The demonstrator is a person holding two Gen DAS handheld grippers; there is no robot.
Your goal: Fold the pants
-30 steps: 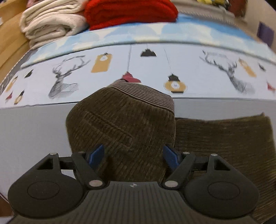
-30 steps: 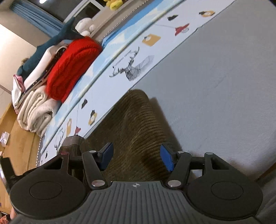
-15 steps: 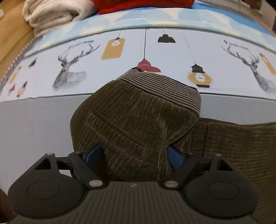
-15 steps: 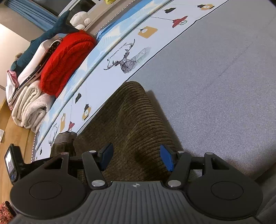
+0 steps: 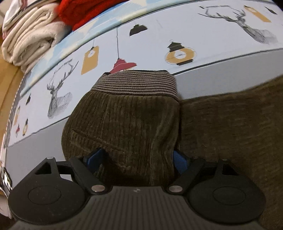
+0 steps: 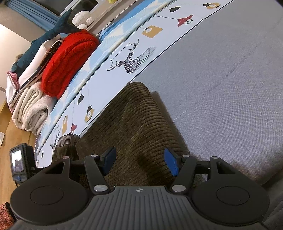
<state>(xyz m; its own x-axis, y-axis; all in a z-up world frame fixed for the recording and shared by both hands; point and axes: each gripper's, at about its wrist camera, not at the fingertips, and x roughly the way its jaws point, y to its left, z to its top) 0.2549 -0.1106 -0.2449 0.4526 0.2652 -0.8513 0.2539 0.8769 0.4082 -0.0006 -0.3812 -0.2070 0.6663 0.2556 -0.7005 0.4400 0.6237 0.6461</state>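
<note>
On the grey bed (image 6: 221, 85), toward its near edge, lay the pants (image 6: 134, 123): brown corduroy, partly folded, one layer doubled over another.

Left gripper (image 5: 136, 161): jaws spread wide, a bunched fold of the pants filling the gap between them. Blue pads (image 5: 93, 159) partly buried in the cloth on both sides. Whether they pressed the fabric could not be told; the spacing read as open.

Waistband (image 5: 136, 83): striped ribbing, brown and tan, at the top of the raised fold in the left view, its upper edge overlapping the printed band of the sheet. A diagonal pocket seam crossed the fold below it. More of the pants lay flat to the right of the fold.

Right gripper (image 6: 139, 162): jaws apart, blue pads (image 6: 170, 163) clear of each other, nothing clamped. Corduroy lay beneath and ahead of them, rising in a soft ridge with a shadow on its right flank.

Sheet (image 5: 221, 44): pale blue band printed with stags, lanterns, tags and hanging lamps, running along the far side of the grey area.

Stack at the far side of the bed: cream blanket (image 6: 31, 109), red knit (image 6: 67, 60), white garments above, a blue shark toy (image 6: 51, 33) and a white plush (image 6: 82, 16) behind.

Small screen (image 6: 16, 159): lit, at the left edge of the right view.
</note>
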